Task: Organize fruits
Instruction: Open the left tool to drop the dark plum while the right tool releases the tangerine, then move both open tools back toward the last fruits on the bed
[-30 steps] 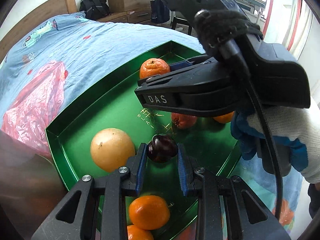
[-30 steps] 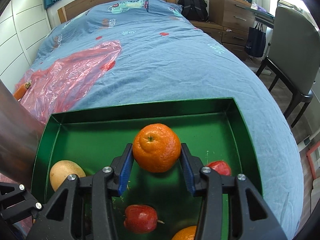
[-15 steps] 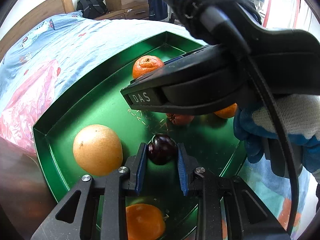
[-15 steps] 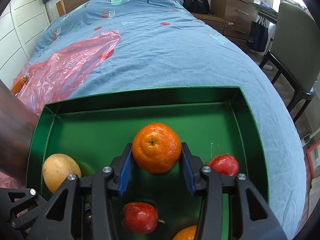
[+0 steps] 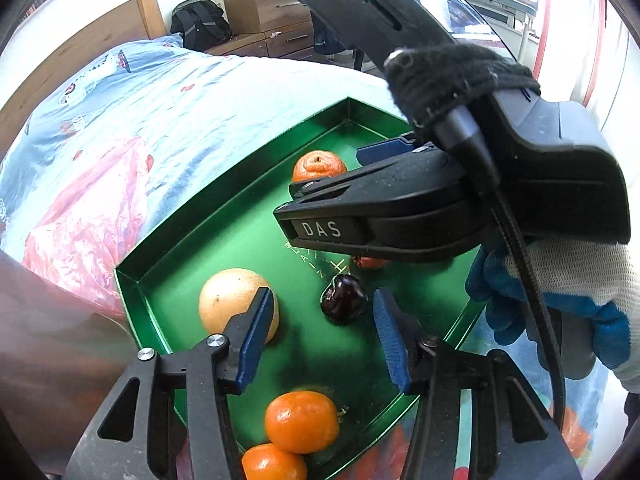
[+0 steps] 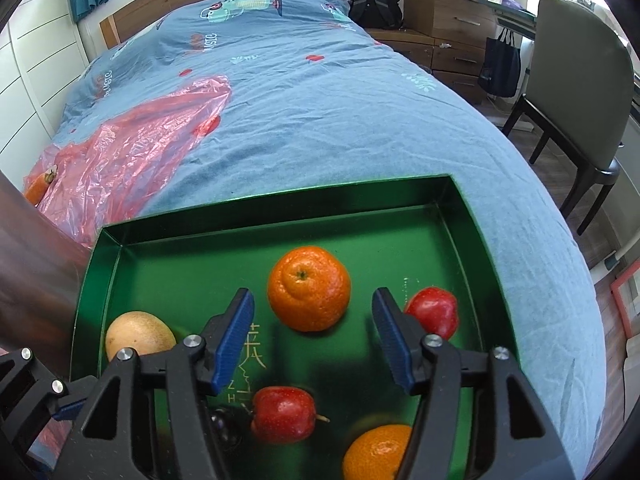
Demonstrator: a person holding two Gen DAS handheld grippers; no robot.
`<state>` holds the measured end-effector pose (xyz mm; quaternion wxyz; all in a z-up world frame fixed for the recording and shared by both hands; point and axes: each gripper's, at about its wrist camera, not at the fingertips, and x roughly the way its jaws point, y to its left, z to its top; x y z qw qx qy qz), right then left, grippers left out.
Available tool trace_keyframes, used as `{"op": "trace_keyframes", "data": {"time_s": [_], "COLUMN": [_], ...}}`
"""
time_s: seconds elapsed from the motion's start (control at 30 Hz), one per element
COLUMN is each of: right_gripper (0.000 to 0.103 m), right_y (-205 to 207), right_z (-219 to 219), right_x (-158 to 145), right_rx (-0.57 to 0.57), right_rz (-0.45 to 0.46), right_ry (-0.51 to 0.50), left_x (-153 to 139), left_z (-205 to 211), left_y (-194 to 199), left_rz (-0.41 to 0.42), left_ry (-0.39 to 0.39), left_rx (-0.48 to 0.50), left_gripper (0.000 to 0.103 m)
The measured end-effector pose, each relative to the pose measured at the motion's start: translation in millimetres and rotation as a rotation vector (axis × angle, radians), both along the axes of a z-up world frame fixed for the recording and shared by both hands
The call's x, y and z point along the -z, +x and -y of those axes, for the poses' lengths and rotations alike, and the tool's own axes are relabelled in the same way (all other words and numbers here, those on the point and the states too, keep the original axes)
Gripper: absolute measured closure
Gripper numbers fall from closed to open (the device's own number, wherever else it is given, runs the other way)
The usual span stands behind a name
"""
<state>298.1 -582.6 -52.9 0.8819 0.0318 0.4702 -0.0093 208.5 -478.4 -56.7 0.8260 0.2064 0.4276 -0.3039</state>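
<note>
A green tray (image 5: 208, 224) lies on the bed and holds the fruit. In the left wrist view my left gripper (image 5: 324, 334) is open; a dark plum (image 5: 343, 298) rests on the tray floor between and just past its blue pads. A pale yellow fruit (image 5: 234, 304) lies by the left pad. In the right wrist view my right gripper (image 6: 314, 336) is open, with a large orange (image 6: 309, 288) resting on the tray (image 6: 360, 192) just past its pads. The right gripper's body fills the left wrist view's upper right.
Two red apples (image 6: 434, 312) (image 6: 283, 414) and another orange (image 6: 378, 450) lie in the tray. Two oranges (image 5: 302, 422) sit at the tray's near edge. A red plastic bag (image 6: 132, 148) lies on the blue bedspread to the left. A chair (image 6: 576, 92) stands right.
Both grippers have opened. The left one let go of the plum and the right one let go of the orange; both fruits now rest on the tray floor.
</note>
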Motion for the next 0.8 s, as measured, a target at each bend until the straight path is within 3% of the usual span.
{"op": "trace_keyframes", "data": {"time_s": [0.4, 0.8], "right_gripper": [0.028, 0.024], "right_y": [-75, -165], "right_z": [-9, -49], "right_x": [-86, -123], "right_rx": [0.048, 0.029], "right_rz": [0.152, 0.227], "right_ry": [0.013, 0.055], "left_x": [-74, -122], "left_z": [-31, -117], "left_y": [-51, -110], "left_rz": [0.059, 0.119], "left_ry": [-0.075, -0.121], "left_rx": [-0.012, -0.082], "left_gripper": [0.050, 0.047]}}
